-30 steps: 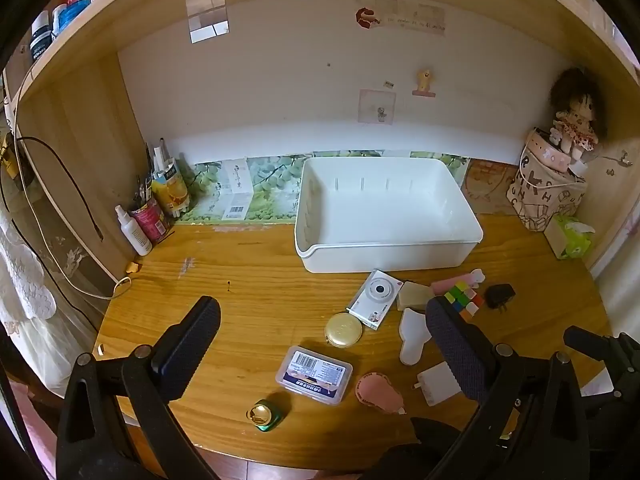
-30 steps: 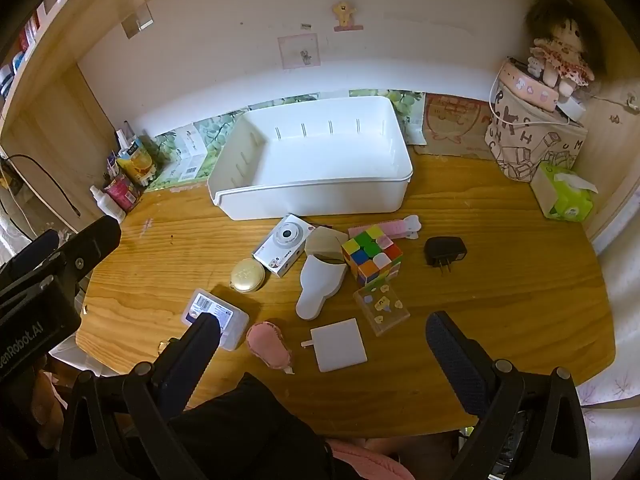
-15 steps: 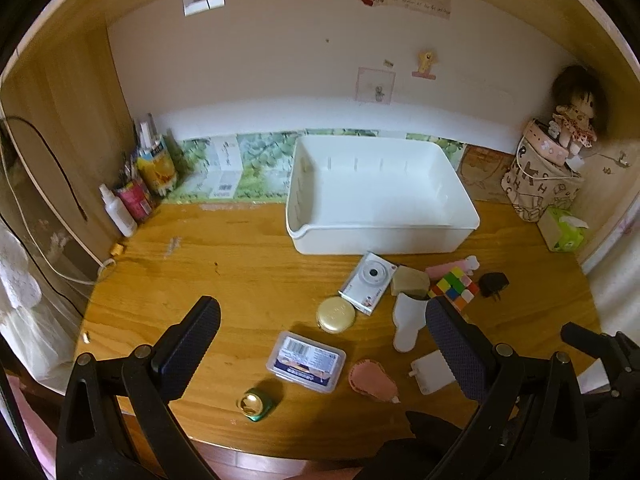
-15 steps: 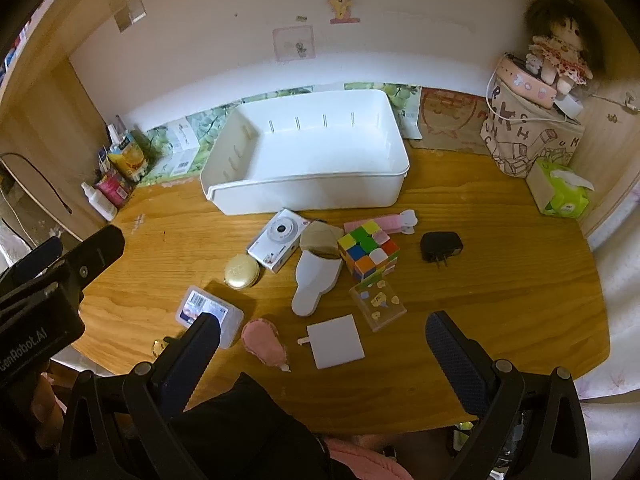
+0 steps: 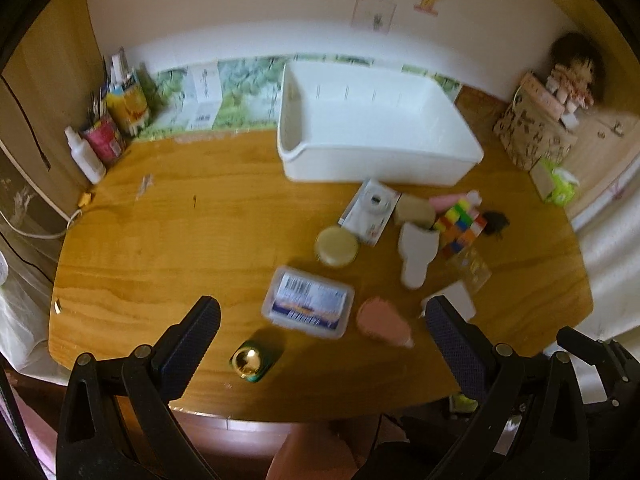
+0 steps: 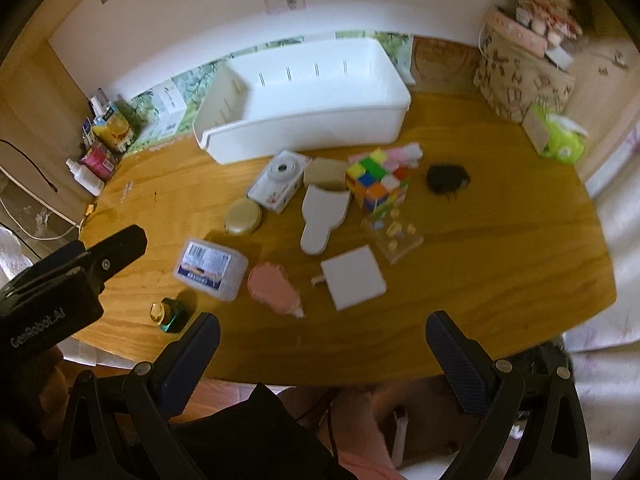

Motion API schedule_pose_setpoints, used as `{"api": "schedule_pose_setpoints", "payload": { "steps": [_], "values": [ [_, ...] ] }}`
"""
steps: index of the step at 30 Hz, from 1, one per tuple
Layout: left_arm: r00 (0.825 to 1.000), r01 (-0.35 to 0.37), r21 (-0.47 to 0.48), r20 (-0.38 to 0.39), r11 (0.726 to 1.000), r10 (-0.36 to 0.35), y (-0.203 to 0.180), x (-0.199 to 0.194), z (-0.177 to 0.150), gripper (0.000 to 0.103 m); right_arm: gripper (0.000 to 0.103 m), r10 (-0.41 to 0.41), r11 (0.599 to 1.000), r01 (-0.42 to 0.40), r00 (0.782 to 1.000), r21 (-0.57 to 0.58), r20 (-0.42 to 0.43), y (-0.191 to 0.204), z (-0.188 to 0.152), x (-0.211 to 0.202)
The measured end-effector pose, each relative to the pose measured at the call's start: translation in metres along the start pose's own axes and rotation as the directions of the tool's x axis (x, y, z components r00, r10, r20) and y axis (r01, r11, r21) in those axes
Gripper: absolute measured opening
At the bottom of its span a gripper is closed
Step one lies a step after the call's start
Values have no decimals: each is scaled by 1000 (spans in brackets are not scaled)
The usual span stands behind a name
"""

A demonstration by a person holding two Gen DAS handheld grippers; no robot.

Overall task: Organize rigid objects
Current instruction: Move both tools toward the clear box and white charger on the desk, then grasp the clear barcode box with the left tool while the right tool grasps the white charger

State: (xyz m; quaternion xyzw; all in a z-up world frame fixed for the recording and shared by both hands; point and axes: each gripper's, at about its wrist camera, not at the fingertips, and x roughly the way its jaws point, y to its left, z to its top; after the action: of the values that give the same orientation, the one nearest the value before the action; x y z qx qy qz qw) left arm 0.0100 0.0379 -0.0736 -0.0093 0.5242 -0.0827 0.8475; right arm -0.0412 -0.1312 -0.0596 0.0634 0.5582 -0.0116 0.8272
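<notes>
Both your grippers, left and right, have dropped nearer the worktop; jaws spread, bin unfilled.

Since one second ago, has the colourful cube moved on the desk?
No. The colourful cube lies beside the black adapter, in front of the white bin, as before; only the cameras moved.

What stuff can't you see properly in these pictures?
- Label on the clear box: left view, motion blur makes the writing unreadable.
- Beige block: right view, the white paddle covers its near edge; what it is stays unclear.
- Black lump: right view, too blurred to identify.
- Doll: right view, blurred near the fisheye rim.
- Jars at the left wall: left view, too small to read.
</notes>
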Motion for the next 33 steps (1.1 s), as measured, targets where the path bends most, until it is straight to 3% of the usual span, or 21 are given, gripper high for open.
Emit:
{"api": "schedule_pose_setpoints", "payload": {
  "steps": [6, 13, 23, 24, 29, 33],
  "values": [
    [996, -9, 39, -93, 999, 12, 13, 21, -4, 102, 103, 22, 996, -18, 998, 86, -52, 0, -11, 17],
    [981, -25, 122, -190, 992, 48, 20, 51, -8, 102, 102, 138, 958, -103, 984, 269, -112, -19, -14, 48],
    [937, -9, 151, -344, 989, 61, 14, 102, -4, 102, 102, 275, 813, -154, 952, 562, -138, -62, -5, 91],
    [931, -7, 146, -360, 989, 60, 14, 107, -3, 102, 102, 269, 794, -145, 955, 590, -128, -65, -4, 95],
    [903, -13, 148, -423, 989, 75, 10, 129, 2, 102, 102, 333, 714, -135, 929, 687, -163, -79, 4, 121],
    [875, -29, 140, -475, 990, 93, 8, 146, 6, 102, 99, 338, 671, -81, 918, 737, -207, -88, 9, 135]
  ]
}}
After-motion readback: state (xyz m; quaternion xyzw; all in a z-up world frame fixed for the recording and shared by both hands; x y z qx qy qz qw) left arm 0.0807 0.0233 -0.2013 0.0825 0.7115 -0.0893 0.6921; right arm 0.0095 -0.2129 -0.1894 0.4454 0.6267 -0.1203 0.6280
